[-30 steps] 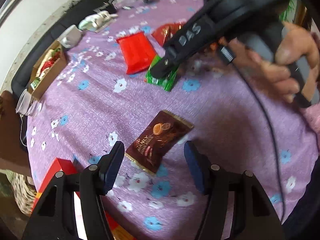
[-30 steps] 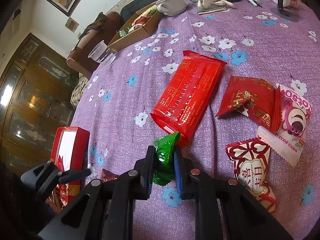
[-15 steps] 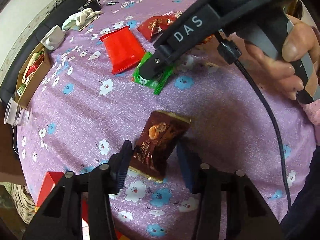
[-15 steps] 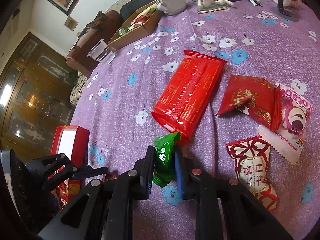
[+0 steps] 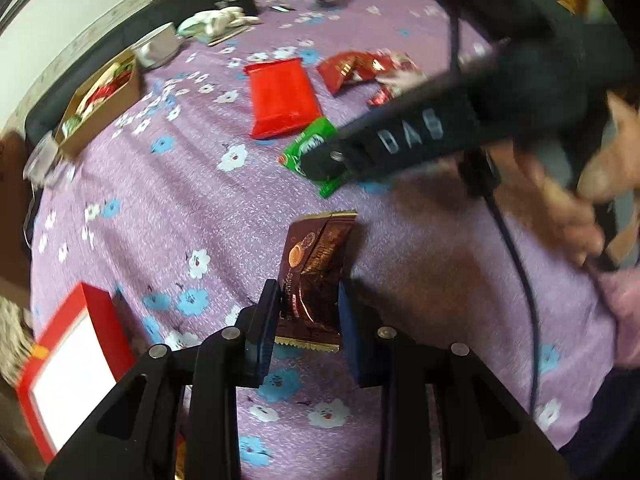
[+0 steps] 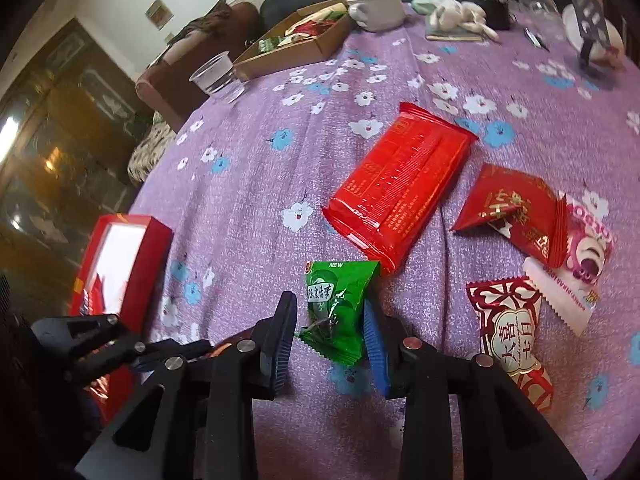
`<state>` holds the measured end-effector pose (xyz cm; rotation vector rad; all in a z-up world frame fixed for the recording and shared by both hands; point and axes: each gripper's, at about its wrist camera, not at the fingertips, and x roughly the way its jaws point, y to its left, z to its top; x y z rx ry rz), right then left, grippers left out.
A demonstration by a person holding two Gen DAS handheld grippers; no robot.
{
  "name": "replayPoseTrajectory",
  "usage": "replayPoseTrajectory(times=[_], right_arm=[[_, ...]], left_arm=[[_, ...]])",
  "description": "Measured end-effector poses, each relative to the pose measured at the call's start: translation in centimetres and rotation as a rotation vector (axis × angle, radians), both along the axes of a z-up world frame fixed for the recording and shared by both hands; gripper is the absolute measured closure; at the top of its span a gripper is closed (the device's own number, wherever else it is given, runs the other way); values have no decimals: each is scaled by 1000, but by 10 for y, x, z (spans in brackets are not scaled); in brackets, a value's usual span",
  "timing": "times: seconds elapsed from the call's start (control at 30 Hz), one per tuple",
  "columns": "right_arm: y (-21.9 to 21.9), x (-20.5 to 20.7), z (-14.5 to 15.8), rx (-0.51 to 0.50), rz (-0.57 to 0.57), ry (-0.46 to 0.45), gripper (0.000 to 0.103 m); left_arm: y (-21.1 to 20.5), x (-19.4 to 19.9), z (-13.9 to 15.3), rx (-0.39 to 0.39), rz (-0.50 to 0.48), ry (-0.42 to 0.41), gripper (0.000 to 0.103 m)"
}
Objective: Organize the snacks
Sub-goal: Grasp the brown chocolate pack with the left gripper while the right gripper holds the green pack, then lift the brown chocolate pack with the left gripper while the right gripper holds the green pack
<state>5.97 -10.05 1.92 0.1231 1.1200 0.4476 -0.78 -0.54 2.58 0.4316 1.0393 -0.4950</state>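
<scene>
A brown snack packet [image 5: 316, 264] stands crumpled between the pads of my left gripper [image 5: 307, 320], whose jaws are closing and press on both its sides. It rises off the purple flowered tablecloth [image 5: 192, 208]. A green snack packet [image 6: 336, 300] lies flat on the cloth between the fingers of my right gripper [image 6: 330, 326], whose jaws are opening and no longer squeeze it. In the left wrist view the right gripper [image 5: 320, 166] reaches in from the right over the green packet [image 5: 308, 146], held by a person's hand [image 5: 560, 208].
A long red pack [image 6: 400, 188] lies just beyond the green packet. Red packets [image 6: 516, 208], a pink bear packet [image 6: 588, 248] and a red-and-white candy [image 6: 512, 328] lie to the right. A red windowed box [image 6: 120, 264] sits left; a cardboard box [image 6: 296, 40], cup [image 6: 218, 76] and mug [image 6: 376, 8] stand far back.
The left jaws came together on the brown packet, which went from lying flat to folded and upright. The right jaws spread apart and the green packet flattened out between them.
</scene>
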Motion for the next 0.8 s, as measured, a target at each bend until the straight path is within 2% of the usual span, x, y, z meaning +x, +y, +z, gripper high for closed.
replayPoseTrajectory(times=[0.07,0.27,0.37,0.57,0.7,0.8], right_arm=[[1,-1,0,-20,6,-7,81],[-11,3,-2,98,-6,53,85],[-14,3,1,148,-8,52,85],[-14,0,7,235,-1,42,85],[-11,-1,10,255,-7,24,85],[-11,-1,10,257,-18,19,85]], left_arm=[[7,0,1,-43,38,1,77],[37,1,8,-237,190,5,77],[48,-8,16,-292,239,-24,78],[58,-32,35,-394,269,-86,78],[55,-39,40,-401,263,-112,83],[53,-28,29,-351,289,-88,83]])
